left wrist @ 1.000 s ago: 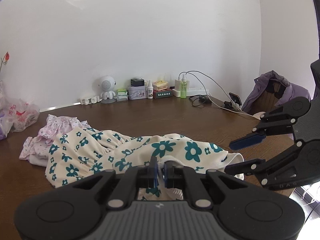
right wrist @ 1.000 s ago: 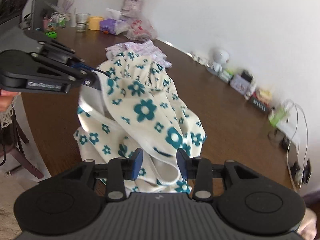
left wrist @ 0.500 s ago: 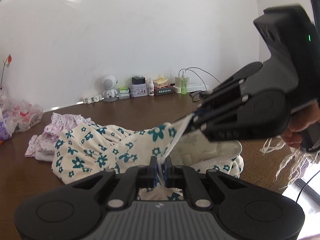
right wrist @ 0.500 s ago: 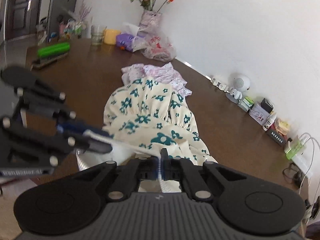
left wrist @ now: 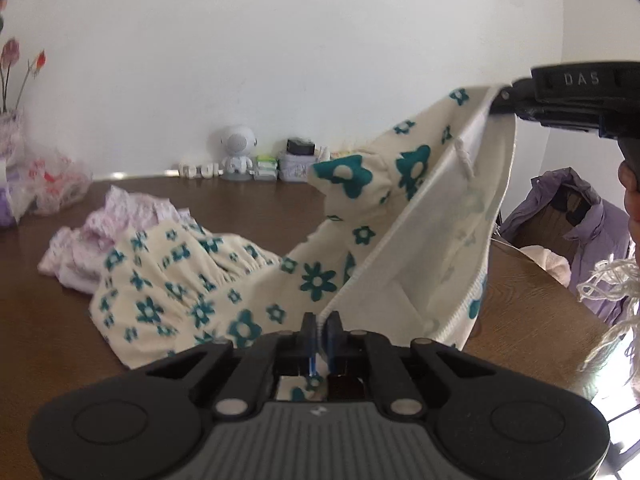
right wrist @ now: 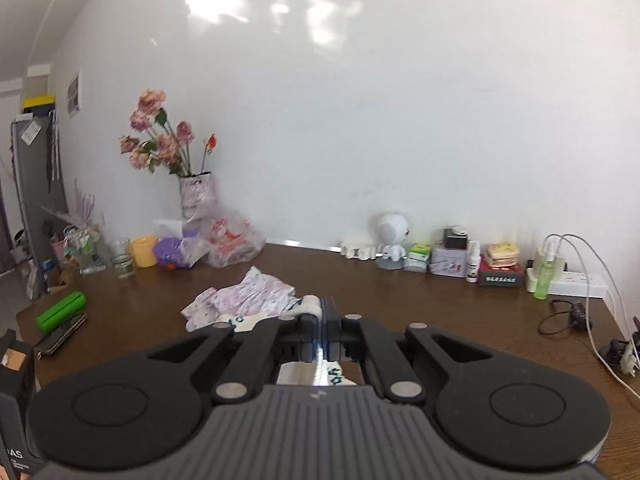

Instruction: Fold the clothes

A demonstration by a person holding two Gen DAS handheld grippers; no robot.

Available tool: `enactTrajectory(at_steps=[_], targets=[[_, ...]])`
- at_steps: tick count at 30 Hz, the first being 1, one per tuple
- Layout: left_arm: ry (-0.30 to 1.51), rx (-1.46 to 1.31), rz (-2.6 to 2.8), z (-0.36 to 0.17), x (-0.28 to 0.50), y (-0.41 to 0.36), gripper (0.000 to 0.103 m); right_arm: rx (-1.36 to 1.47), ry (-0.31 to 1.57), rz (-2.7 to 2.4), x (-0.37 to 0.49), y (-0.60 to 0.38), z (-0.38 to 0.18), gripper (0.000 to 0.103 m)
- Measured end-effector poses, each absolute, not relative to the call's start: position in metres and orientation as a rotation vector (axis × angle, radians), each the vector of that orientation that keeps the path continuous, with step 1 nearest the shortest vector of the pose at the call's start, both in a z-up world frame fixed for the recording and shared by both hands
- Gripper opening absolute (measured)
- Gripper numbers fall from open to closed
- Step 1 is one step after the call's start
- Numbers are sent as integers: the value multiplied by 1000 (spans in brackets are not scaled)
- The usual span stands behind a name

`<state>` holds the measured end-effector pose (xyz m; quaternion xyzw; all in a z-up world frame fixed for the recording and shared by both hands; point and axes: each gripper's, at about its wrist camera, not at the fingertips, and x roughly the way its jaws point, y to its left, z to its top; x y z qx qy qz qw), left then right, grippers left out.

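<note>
While the left gripper (left wrist: pixel 320 322) pinches the dress (left wrist: pixel 192 280) hem, the right gripper (right wrist: pixel 323 320) clamps its other edge, held high; the rest trails on the table (left wrist: pixel 48 320) beside pink clothes (left wrist: pixel 120 224).

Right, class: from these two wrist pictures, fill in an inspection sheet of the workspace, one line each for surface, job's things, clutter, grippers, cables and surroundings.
Surface: dark brown wooden table.
Job's things: cream floral garment, partly lifted off the table; pink patterned garment lying crumpled behind it.
Clutter: white robot figurine, small boxes and tins, green bottle, vase of flowers, plastic bag, yellow cup, green roll.
Grippers: left gripper shut on the floral garment's edge; right gripper shut on it too, held higher.
Cables: white and black cables by a power strip.
Surroundings: white wall; purple jacket on a chair.
</note>
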<state>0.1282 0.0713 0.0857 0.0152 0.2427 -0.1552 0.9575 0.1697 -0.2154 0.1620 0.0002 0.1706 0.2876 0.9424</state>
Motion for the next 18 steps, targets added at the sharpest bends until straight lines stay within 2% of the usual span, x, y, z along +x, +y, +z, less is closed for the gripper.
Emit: enactTrajectory(at_steps=[3,6,13,16,18], targets=[[407,99,-280,114,126,77,4,1,381,533,168,-238,154,1],[421,109,-285,114,125,78,4,-15,481,515,164,-250,126,2],[551,138,-309,58,108,67,4,-76,759,573,144,-250,36,2],[557,146,-317,50,102,63,3,-166,773,591,132,-240,20,7],[541,157,-322,52,99,60,3,-261,718,580,118,-229,20,15]])
